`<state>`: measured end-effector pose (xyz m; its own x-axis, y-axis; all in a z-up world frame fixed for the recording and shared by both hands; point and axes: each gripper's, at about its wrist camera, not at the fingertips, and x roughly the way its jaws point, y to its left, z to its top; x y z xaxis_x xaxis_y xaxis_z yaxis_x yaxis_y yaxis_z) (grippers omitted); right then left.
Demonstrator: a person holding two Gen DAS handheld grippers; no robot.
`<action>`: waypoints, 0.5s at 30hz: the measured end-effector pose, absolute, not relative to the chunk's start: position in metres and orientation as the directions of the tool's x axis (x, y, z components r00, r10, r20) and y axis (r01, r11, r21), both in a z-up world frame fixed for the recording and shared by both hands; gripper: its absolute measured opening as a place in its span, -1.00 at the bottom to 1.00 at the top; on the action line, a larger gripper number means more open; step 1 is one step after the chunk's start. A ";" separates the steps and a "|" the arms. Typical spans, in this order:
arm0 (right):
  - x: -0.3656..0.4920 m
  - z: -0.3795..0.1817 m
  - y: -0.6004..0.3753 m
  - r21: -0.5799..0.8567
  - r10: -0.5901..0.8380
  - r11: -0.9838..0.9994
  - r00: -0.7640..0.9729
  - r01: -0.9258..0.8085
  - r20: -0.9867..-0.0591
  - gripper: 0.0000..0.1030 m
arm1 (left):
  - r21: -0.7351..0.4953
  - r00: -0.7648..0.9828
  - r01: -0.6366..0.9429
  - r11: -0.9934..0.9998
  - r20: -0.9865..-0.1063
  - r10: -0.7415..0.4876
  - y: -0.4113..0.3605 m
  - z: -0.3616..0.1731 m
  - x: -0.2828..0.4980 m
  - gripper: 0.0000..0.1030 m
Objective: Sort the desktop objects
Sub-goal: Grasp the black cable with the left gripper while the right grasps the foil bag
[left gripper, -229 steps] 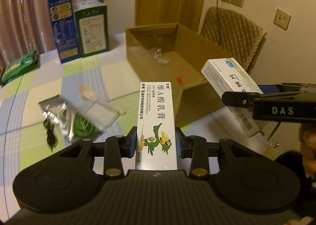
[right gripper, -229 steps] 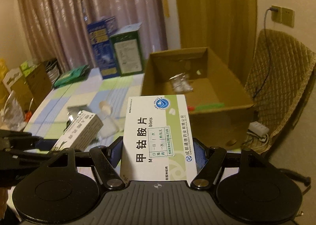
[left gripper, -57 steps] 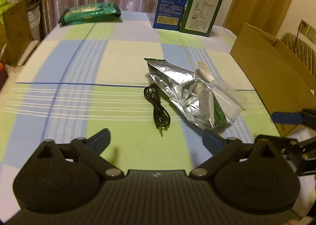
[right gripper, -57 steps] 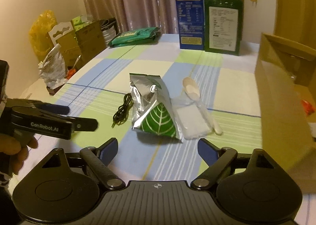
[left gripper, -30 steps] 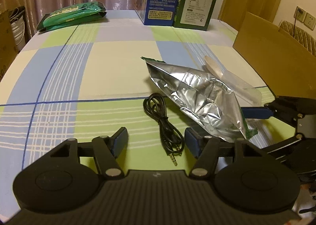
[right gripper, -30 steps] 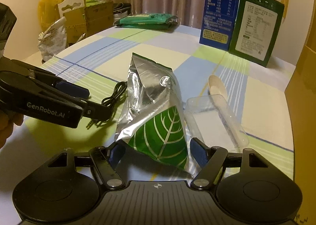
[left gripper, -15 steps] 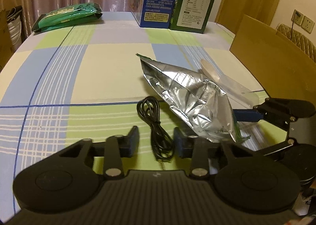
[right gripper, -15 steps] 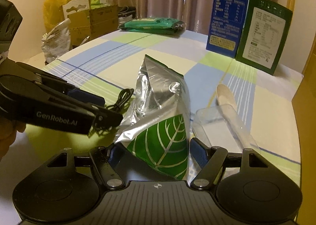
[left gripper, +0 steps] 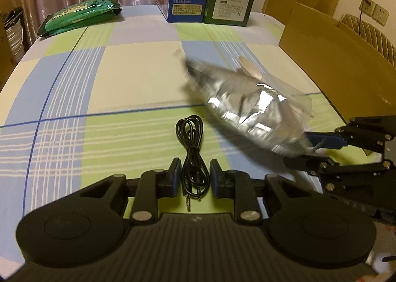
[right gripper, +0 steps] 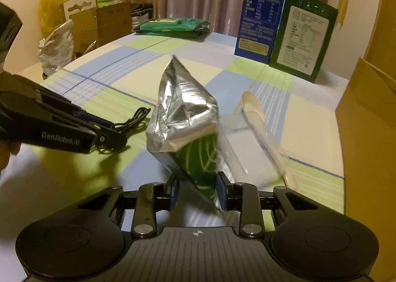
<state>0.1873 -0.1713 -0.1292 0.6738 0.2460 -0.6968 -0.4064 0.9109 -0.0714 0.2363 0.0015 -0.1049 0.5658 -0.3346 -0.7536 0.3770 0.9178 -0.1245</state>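
Left gripper (left gripper: 195,180) jaws closing, narrow gap, black audio cable (left gripper: 191,155) lying between the pads on the checked tablecloth (left gripper: 123,79); pads sit right at the cable bundle, can't tell if they press on it, both plugs poke out toward the camera. Right gripper (right gripper: 196,192) clamped on the lower green-leaf end of the silver foil pouch (right gripper: 183,118), pouch tilted with its sealed top pointing up and away, motion-blurred in the left wrist view. Just right of the pouch: clear plastic sleeve (right gripper: 250,143) with a pale spoon (right gripper: 251,105) resting on it, flat on the table. Cardboard box (right gripper: 368,133) at the right table edge. Far end of the table: blue milk carton (right gripper: 262,12) and green carton (right gripper: 304,37) upright, side by side; green packet (right gripper: 173,25) lying flat further left.
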 end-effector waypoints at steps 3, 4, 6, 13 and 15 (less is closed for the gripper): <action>0.174 -0.131 -0.167 -0.083 0.250 0.901 0.664 -0.426 -0.704 -0.17 | -0.125 0.565 0.369 0.921 -0.757 -0.329 0.007 -0.104 0.234 -0.61; 0.171 -0.131 -0.166 -0.086 0.253 0.898 0.667 -0.431 -0.700 0.18 | -0.126 0.567 0.362 0.923 -0.757 -0.326 0.009 -0.104 0.235 -0.61; 0.167 -0.131 -0.161 -0.072 0.276 0.892 0.665 -0.445 -0.694 0.41 | -0.125 0.575 0.344 0.931 -0.756 -0.314 0.014 -0.104 0.237 -0.61; 0.190 -0.131 -0.143 -0.077 0.277 0.889 0.665 -0.452 -0.694 0.44 | -0.123 0.582 0.338 0.933 -0.752 -0.310 0.021 -0.105 0.241 -0.59; 0.201 -0.132 -0.141 -0.071 0.278 0.889 0.656 -0.453 -0.702 0.49 | -0.108 0.587 0.344 0.933 -0.751 -0.304 0.019 -0.106 0.242 -0.59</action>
<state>0.2012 -0.1412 -0.1324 0.6557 0.2778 -0.7020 -0.4528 0.8888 -0.0713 0.2417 0.0190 -0.1057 0.5866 -0.3036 -0.7508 0.3440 0.9327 -0.1084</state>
